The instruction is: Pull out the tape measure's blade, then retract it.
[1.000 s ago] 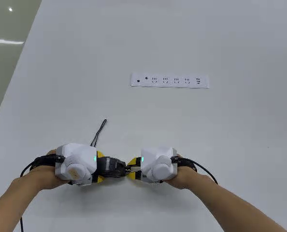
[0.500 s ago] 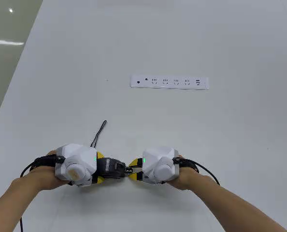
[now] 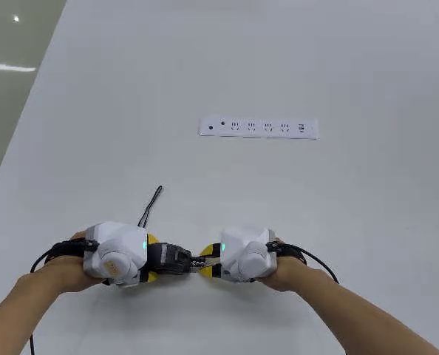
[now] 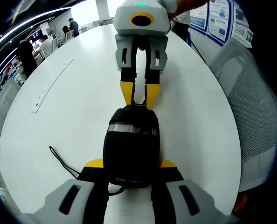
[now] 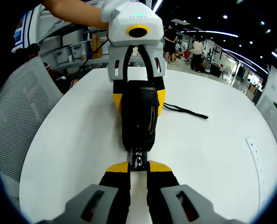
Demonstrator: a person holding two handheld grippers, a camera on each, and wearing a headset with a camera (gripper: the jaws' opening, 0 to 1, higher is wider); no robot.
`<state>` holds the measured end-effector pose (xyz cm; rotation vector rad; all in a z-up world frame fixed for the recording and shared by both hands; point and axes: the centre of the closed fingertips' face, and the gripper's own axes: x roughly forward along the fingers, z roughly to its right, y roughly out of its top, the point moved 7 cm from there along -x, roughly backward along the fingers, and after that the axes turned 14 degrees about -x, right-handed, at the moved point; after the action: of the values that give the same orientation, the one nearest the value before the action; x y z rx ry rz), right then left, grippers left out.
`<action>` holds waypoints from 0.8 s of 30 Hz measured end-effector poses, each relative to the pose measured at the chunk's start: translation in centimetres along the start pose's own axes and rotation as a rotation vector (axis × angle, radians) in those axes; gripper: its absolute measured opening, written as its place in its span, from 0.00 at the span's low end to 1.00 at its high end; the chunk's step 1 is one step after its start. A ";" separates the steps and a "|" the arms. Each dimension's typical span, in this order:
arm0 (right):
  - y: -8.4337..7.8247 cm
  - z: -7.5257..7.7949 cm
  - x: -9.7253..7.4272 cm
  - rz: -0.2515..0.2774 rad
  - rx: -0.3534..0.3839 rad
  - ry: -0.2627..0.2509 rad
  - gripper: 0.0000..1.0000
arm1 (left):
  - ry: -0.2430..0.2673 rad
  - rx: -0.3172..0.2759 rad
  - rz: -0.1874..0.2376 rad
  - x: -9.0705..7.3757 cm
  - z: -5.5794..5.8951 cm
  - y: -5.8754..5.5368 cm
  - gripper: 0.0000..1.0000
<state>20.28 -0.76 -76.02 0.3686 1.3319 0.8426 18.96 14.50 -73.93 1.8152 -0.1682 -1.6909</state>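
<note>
Centrally, close to the near edge of a smooth, matte white desk (image 3: 338, 222): tape measure (image 3: 171, 257), black, blocky with rounded corners, hard casing, on its side on the desk top. Clamped flank to flank by left gripper (image 3: 154, 257), yellow-tipped black jaws pressed against both sides of the casing, white moulded housing behind. Blade (image 5: 137, 157), flat, narrow, dark with pale printed marks, drawn only a short way out of the case mouth; end pinched by right gripper (image 5: 137, 167), yellow tips closed together on it. Grippers nose to nose, just apart. Wrist cord (image 3: 151, 203), thin, black, limp, lying just beyond the left gripper and running toward the far edge. Power strip (image 3: 259, 127), long, flat, white, with a row of sockets, well apart from the tape measure, toward the desk's middle. Given by the head view: overall layout, both forearms, hands round the housings, glossy grey-green floor (image 3: 12, 89) past the left edge. Added by the left gripper view: glossy grey band across the casing front, curved desk rim, grey mesh chair (image 4: 250, 93) beside it. Added by the right gripper view: blade markings, casing's narrow profile, people standing far off in a lit room.
</note>
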 end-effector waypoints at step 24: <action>-0.7 -0.3 -1.3 -0.017 -0.013 0.004 0.11 | 0.005 0.004 -0.001 -0.1 0.1 0.0 0.29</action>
<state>20.24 -2.28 -75.65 0.3446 1.3310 0.8377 18.87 14.49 -73.84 1.8220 -0.1687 -1.6879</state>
